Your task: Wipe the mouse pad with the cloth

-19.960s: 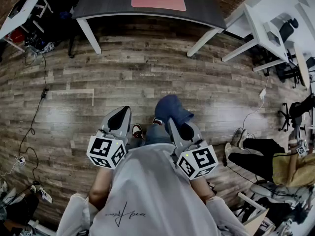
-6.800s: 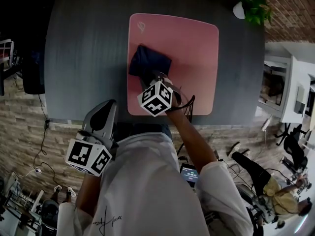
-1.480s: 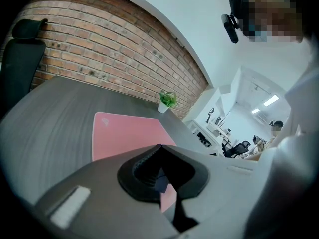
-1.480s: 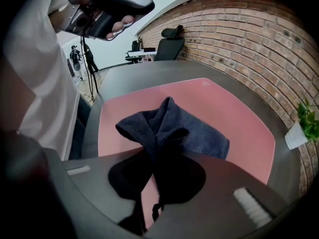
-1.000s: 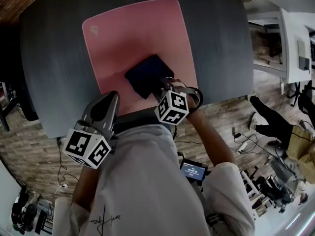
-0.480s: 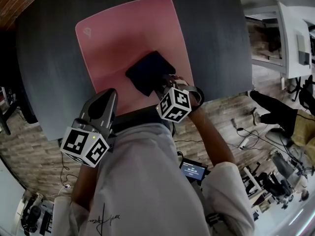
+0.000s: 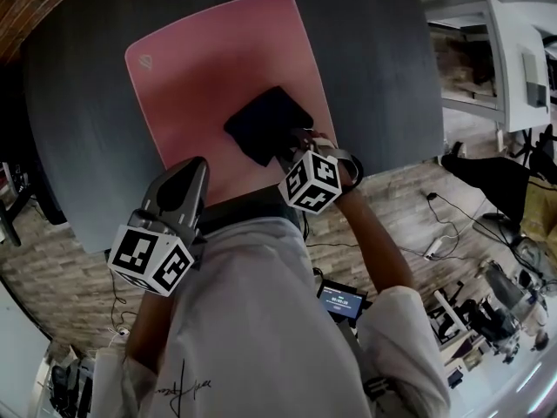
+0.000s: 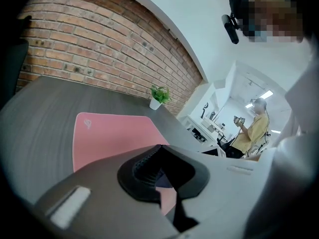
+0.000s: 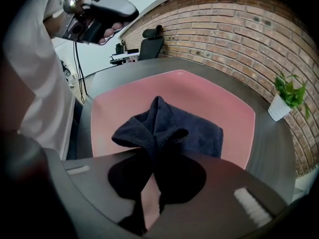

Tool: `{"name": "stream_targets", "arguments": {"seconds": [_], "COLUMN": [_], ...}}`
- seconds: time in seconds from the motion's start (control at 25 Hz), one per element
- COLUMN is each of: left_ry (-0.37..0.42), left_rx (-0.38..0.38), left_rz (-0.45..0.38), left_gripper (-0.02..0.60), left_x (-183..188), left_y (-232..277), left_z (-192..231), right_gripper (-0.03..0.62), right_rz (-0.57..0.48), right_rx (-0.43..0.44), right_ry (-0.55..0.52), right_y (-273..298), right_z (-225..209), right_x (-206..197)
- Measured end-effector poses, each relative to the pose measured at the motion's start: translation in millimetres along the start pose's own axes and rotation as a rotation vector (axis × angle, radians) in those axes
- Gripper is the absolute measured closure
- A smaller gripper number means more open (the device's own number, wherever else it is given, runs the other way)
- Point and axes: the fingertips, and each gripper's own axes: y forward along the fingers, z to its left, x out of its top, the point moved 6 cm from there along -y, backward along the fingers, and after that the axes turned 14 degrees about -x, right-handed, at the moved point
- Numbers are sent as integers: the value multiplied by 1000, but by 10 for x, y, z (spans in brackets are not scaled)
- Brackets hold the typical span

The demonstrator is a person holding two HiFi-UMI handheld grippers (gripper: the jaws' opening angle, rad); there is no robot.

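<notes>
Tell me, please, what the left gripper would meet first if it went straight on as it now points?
Probably the pink mouse pad, seen just past the closed fingers of the left gripper; a bit of the dark cloth shows there too, and depth is unclear.

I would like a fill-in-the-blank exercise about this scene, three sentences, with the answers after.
1. The right tool is shut on the dark blue terry cloth, which lies on the ___ rectangular mouse pad.
2. The left tool is shut and holds ___.
3. The small green plant on the dark grey table stands in a ___ pot.
Missing words: pink; nothing; white.
</notes>
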Motion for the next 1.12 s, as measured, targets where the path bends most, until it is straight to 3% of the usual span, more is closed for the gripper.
{"name": "stream_targets", "arguments": {"seconds": [1.12], "left_ry": [5], "left_rx": [-12], "left_rz": [-21], "left_gripper": [566], "left_x": [79], "left_y": [-27], "left_z": [4], "right_gripper": [556], "right_rz": [59], "right_rx": [-62], "right_ry": [84], "right_y": [-144], "right_z": [-162], "right_x": [-248]}}
